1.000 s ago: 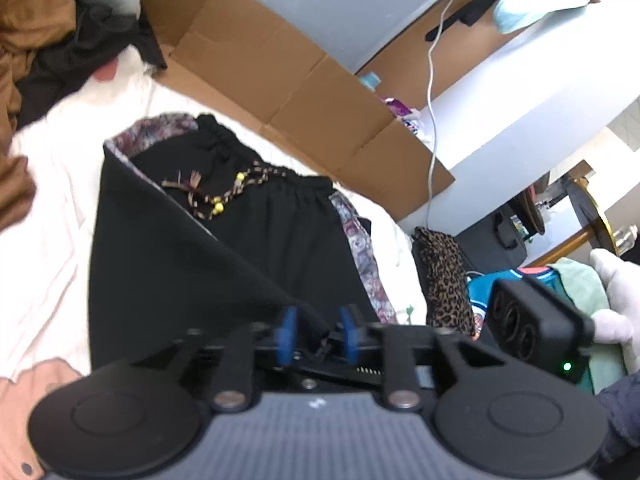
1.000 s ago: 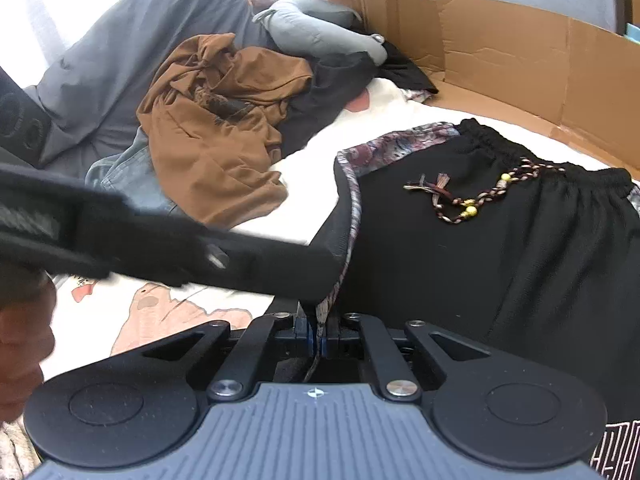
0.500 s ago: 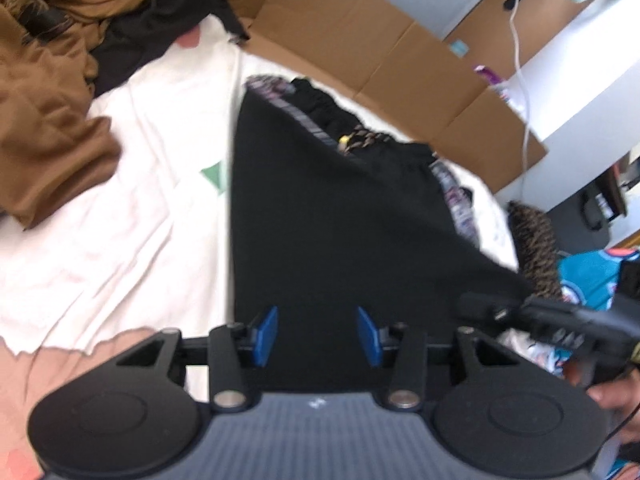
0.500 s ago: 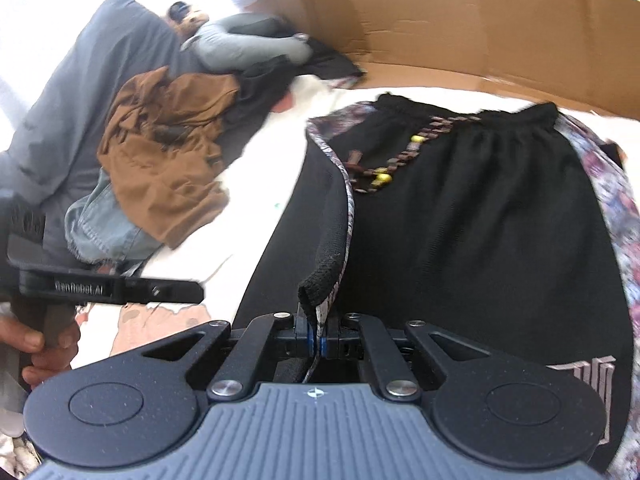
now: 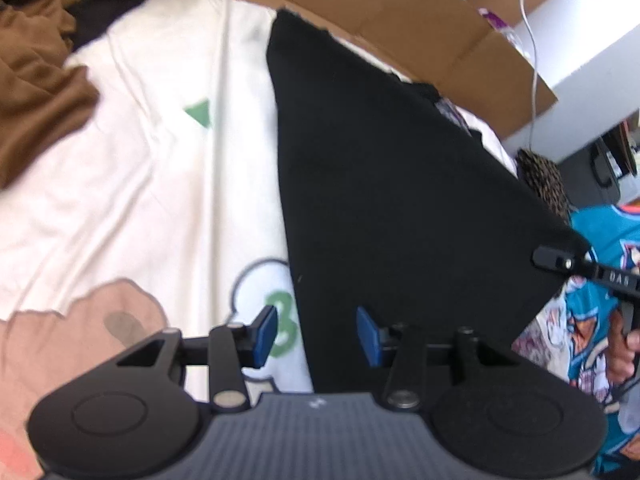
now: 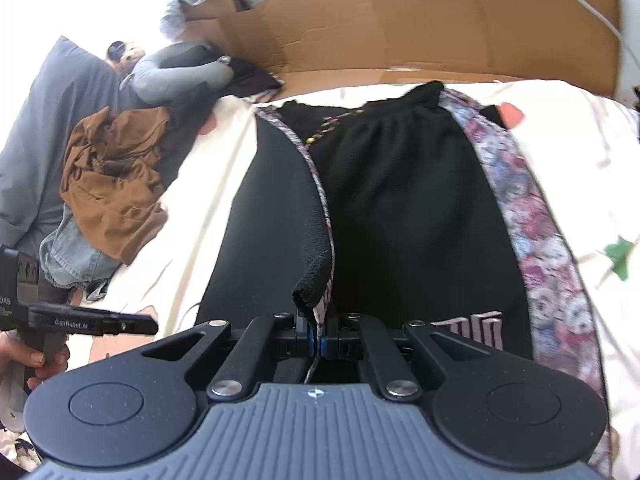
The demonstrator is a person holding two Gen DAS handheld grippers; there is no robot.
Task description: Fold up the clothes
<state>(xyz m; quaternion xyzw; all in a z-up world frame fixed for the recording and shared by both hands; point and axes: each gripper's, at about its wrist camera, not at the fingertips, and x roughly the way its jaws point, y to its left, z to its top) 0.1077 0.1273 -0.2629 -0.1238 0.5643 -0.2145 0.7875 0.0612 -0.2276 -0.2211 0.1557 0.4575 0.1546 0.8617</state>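
**Black shorts half folded on a printed sheet**

The work surface is a bed covered with a cream sheet that carries printed shapes, among them a green triangle and a green figure 3. At the far edge of the bed stand flattened cardboard panels against a pale wall. In the left wrist view a white cable hangs down the wall. On the left side of the bed there is a heap of other clothes: a brown garment, some denim under it, and grey cloth behind. A teal printed garment lies at the right side of the bed.

The black shorts lie in the middle of the sheet. Their long axis runs away from the cameras, with the gathered waistband at the far end near the cardboard and the leg hems at the near end. A floral stripe goes down the right side. The left side panel is lifted and turned over toward the middle.

The right gripper is closed tightly on the hem corner of this lifted panel. The left gripper is wide apart and holds nothing; the black cloth only passes in front of it, between the blue pads.
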